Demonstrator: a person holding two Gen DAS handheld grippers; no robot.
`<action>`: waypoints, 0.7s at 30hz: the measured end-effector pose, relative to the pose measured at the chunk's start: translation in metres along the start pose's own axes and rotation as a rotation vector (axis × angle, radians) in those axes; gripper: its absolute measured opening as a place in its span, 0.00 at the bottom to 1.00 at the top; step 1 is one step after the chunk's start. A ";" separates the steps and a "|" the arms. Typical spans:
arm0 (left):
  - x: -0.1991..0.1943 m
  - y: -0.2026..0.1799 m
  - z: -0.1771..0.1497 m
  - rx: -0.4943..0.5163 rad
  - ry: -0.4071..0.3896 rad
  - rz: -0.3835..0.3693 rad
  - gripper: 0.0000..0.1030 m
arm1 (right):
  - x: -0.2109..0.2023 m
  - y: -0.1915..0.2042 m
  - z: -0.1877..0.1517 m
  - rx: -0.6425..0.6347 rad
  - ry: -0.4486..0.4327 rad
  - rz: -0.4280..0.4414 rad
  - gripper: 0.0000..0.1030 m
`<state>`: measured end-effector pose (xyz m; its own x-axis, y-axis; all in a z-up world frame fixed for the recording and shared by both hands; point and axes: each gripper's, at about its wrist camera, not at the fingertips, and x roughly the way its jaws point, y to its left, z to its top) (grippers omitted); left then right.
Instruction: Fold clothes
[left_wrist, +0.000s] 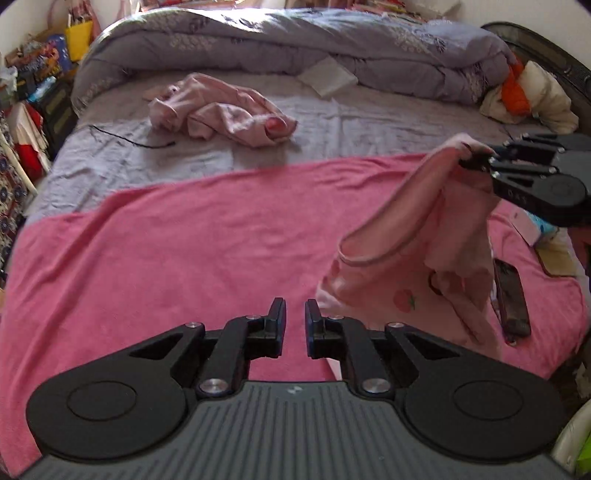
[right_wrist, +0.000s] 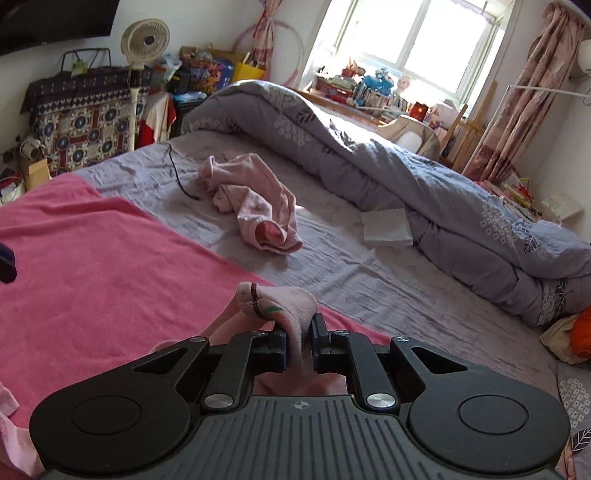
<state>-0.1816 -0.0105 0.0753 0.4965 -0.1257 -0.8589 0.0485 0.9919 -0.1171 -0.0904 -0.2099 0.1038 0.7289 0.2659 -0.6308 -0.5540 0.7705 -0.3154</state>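
Note:
A pale pink garment with a strawberry print (left_wrist: 417, 251) hangs from my right gripper (left_wrist: 471, 157), which is shut on its top edge and holds it above the pink towel (left_wrist: 184, 243). In the right wrist view the pinched fabric (right_wrist: 284, 306) bunches between the jaws of my right gripper (right_wrist: 299, 332). My left gripper (left_wrist: 294, 314) is slightly open and empty, low over the towel, just left of the garment's lower hem. A second crumpled pink garment (left_wrist: 221, 110) lies on the grey sheet farther back; it also shows in the right wrist view (right_wrist: 255, 199).
A dark phone (left_wrist: 511, 299) lies on the towel at right under the hanging garment. A rolled grey duvet (left_wrist: 295, 44) runs along the far side of the bed, with a white folded item (left_wrist: 327, 75) and a black cable (left_wrist: 125, 138) on the sheet. Clutter stands left.

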 end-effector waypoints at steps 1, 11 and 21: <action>0.018 -0.007 -0.006 0.017 0.033 -0.025 0.26 | 0.005 0.002 -0.004 -0.013 0.008 0.000 0.13; 0.151 -0.021 0.005 0.012 0.196 0.062 0.60 | 0.036 -0.011 -0.017 -0.045 0.100 0.012 0.13; 0.147 -0.032 0.007 -0.070 0.116 0.100 0.03 | 0.062 -0.026 -0.021 -0.046 0.120 -0.012 0.13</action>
<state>-0.1039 -0.0605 -0.0441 0.3920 -0.0310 -0.9194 -0.0585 0.9966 -0.0585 -0.0396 -0.2261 0.0582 0.6842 0.1834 -0.7058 -0.5649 0.7454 -0.3539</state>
